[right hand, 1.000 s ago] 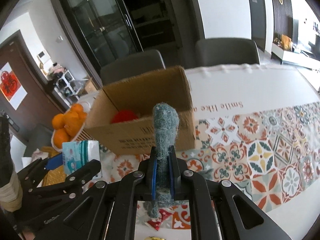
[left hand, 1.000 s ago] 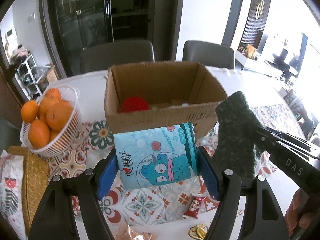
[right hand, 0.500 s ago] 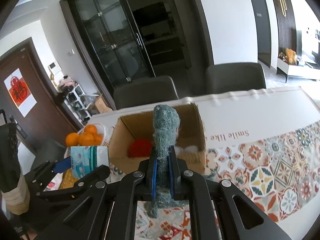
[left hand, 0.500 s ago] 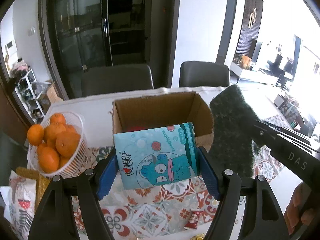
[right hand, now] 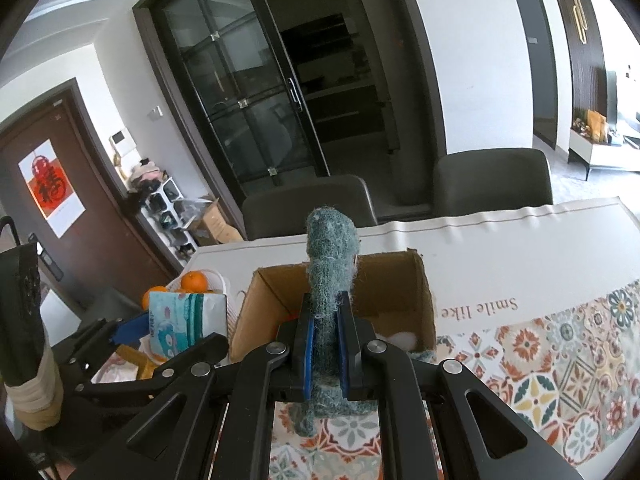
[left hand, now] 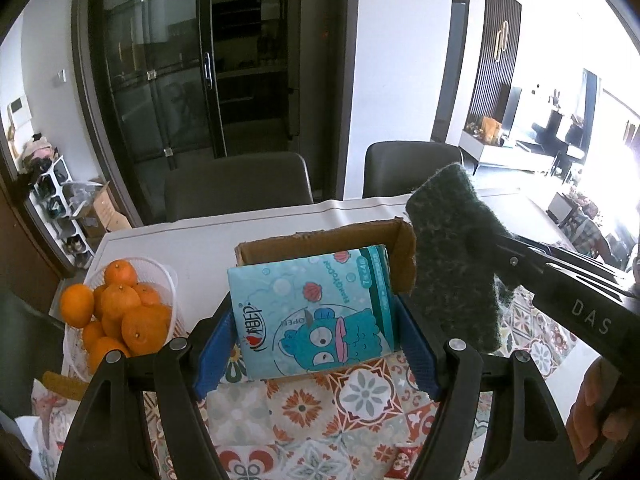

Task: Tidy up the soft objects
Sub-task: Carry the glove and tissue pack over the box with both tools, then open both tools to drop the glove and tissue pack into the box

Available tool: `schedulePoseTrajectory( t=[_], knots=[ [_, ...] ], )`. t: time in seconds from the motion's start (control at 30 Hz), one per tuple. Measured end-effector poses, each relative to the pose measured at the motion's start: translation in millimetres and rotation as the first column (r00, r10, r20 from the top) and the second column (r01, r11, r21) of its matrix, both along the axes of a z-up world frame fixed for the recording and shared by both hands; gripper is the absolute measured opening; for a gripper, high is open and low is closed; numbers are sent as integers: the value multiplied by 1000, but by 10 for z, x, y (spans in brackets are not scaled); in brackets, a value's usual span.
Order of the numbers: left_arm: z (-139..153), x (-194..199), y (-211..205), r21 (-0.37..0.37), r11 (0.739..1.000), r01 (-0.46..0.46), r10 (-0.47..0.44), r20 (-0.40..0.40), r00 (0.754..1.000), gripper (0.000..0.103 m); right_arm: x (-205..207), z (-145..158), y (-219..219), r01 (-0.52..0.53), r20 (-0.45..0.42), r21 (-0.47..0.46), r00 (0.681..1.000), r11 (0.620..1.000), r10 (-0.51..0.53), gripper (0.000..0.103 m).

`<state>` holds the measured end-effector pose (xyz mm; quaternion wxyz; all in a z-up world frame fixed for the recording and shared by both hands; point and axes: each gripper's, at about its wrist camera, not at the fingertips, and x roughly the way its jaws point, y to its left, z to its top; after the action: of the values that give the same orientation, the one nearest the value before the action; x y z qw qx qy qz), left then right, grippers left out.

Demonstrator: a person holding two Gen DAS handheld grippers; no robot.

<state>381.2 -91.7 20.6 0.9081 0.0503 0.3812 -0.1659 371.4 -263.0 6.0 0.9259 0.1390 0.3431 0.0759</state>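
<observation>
My left gripper (left hand: 316, 344) is shut on a light blue tissue pack (left hand: 312, 312) with a cartoon figure, held in the air in front of the open cardboard box (left hand: 402, 256). My right gripper (right hand: 325, 348) is shut on a dark green knitted cloth (right hand: 330, 264) that stands up between the pads, before the same box (right hand: 424, 296). The cloth (left hand: 452, 256) and right gripper arm show at the right of the left wrist view. The tissue pack (right hand: 184, 316) shows at the left of the right wrist view. Something white (right hand: 402, 338) lies inside the box.
A white basket of oranges (left hand: 120, 312) stands left of the box on the patterned tablecloth (left hand: 352, 408). A small red wrapped sweet (left hand: 402, 462) lies near the front. Two dark chairs (left hand: 240, 184) stand behind the table. A bag (left hand: 44, 412) lies at front left.
Both grippers have risen and pulled back from the box with their loads; the box now looks smaller and lower, and its inside is mostly hidden in the left wrist view.
</observation>
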Motion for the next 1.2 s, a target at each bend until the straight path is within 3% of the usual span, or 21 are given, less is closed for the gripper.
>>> schedulePoseTrajectory(
  t=[0.53,1.03,1.1,1.17,1.2],
  knots=[
    [-489,647,-51,31,999,16,-13,-80,997,75,746,-544,7,-53,-126,30,990,998,56,11],
    [-1077,1064,-207,71,997,28,-11,-231,973,76,1225,-1186,-52,-49,-295,33,954,998,57,12],
    [-1114,1094,-220,86,996,19,3,-243,970,76,1272,-1205,-88,-40,-309,16,950,999,43,20],
    [-1115,1095,-228,92,996,18,4,-241,970,87,1273,-1195,-118,-32,-312,7,949,999,33,47],
    [-1097,1082,-229,95,995,9,14,-233,972,88,1264,-1168,-128,-22,-303,3,953,1000,22,51]
  ],
)
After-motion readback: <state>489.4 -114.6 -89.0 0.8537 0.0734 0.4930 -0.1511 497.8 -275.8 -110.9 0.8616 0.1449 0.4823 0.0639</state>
